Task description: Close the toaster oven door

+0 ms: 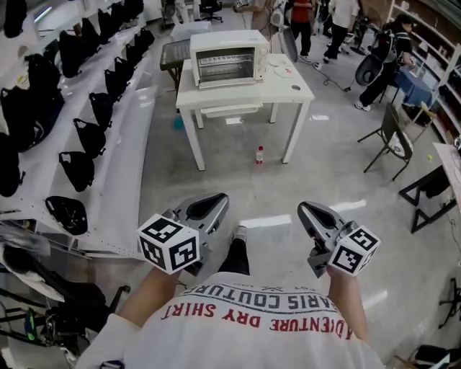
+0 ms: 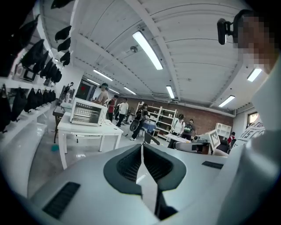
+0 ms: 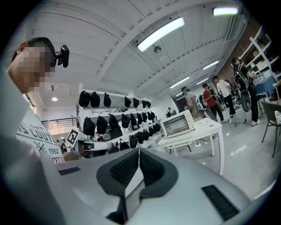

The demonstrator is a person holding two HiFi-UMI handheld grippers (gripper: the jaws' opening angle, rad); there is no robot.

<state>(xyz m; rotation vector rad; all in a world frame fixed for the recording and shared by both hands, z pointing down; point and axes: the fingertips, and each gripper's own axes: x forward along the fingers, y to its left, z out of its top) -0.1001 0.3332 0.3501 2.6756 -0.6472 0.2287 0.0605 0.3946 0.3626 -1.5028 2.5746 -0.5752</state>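
Note:
The white toaster oven [image 1: 225, 59] stands on a white table [image 1: 292, 92] far ahead of me; its glass door looks upright against the front. It also shows in the left gripper view as the toaster oven [image 2: 88, 112] and in the right gripper view as the toaster oven [image 3: 178, 124]. My left gripper [image 1: 215, 199] and right gripper [image 1: 305, 210] hang close to my body, well short of the table, both tilted upward. Each is shut with nothing between its jaws, as the left gripper [image 2: 142, 145] and right gripper [image 3: 138, 150] show in their own views.
A small bottle [image 1: 259, 154] stands on the floor under the table. White shelves with black bags [image 1: 90, 137] line the left side. A black folding chair [image 1: 392, 140] and a desk [image 1: 441, 176] are at the right. Several people [image 1: 302, 21] stand behind the table.

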